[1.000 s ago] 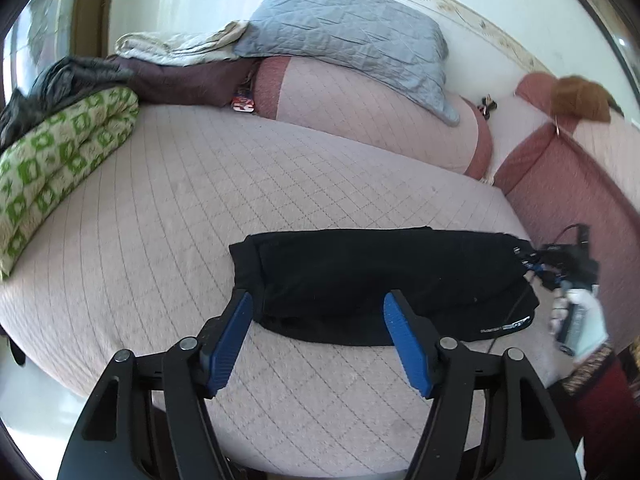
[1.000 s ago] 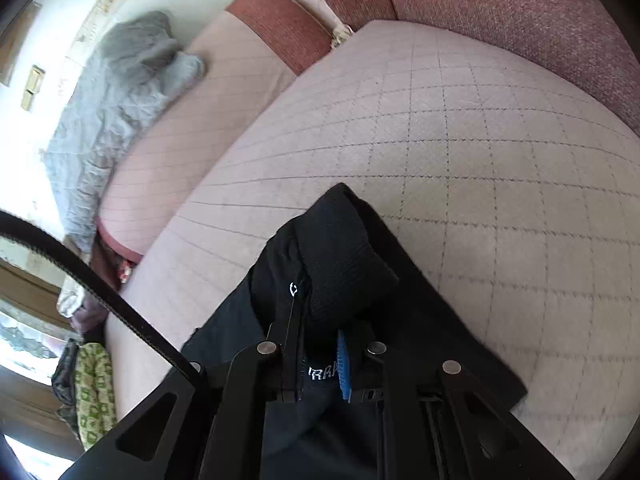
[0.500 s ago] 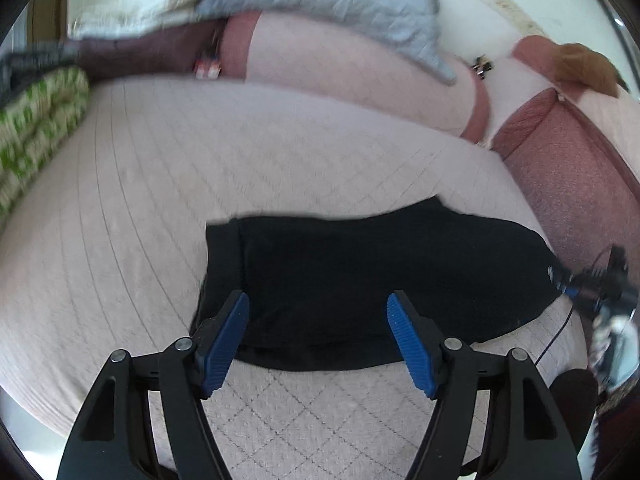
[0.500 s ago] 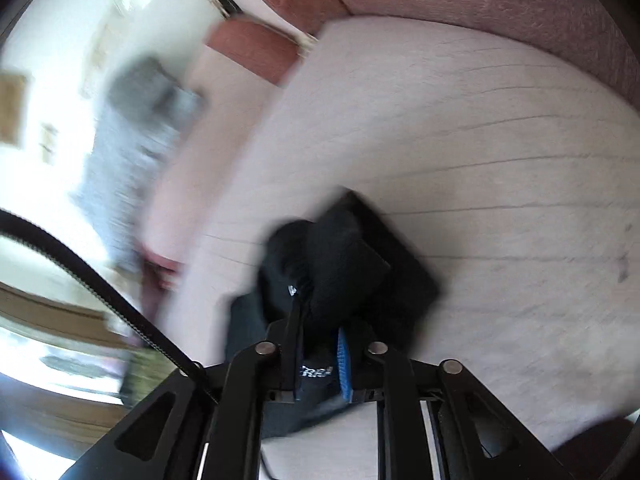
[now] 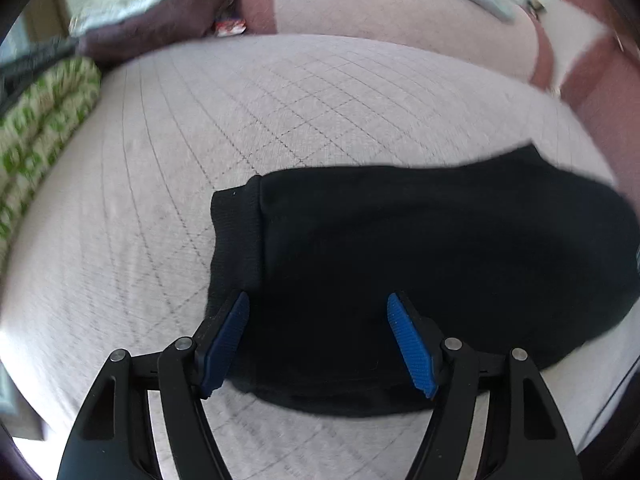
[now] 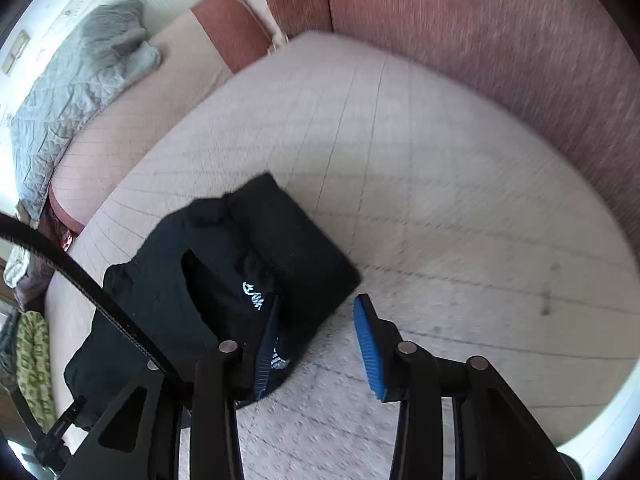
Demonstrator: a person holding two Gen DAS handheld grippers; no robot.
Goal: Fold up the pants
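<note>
The black pants (image 5: 420, 256) lie folded lengthwise on the pale quilted sofa seat (image 5: 224, 120), ribbed cuff end to the left. My left gripper (image 5: 318, 304) is open, its blue pads low over the pants' near-left part. In the right wrist view the pants (image 6: 224, 264) lie bunched, the waist end with white lettering folded over. My right gripper (image 6: 316, 308) is open; its left pad touches the pants' edge and its right pad is over bare seat.
A green patterned blanket (image 5: 36, 120) lies at the seat's left end. A grey quilted pillow (image 6: 76, 76) rests on the backrest. A dark red armrest (image 6: 500, 44) bounds the right. A black cable (image 6: 80, 272) crosses the right wrist view.
My right gripper has opened and let go of the pants' waist end, which now lies folded over on the seat. My left gripper has moved forward over the pants, still open.
</note>
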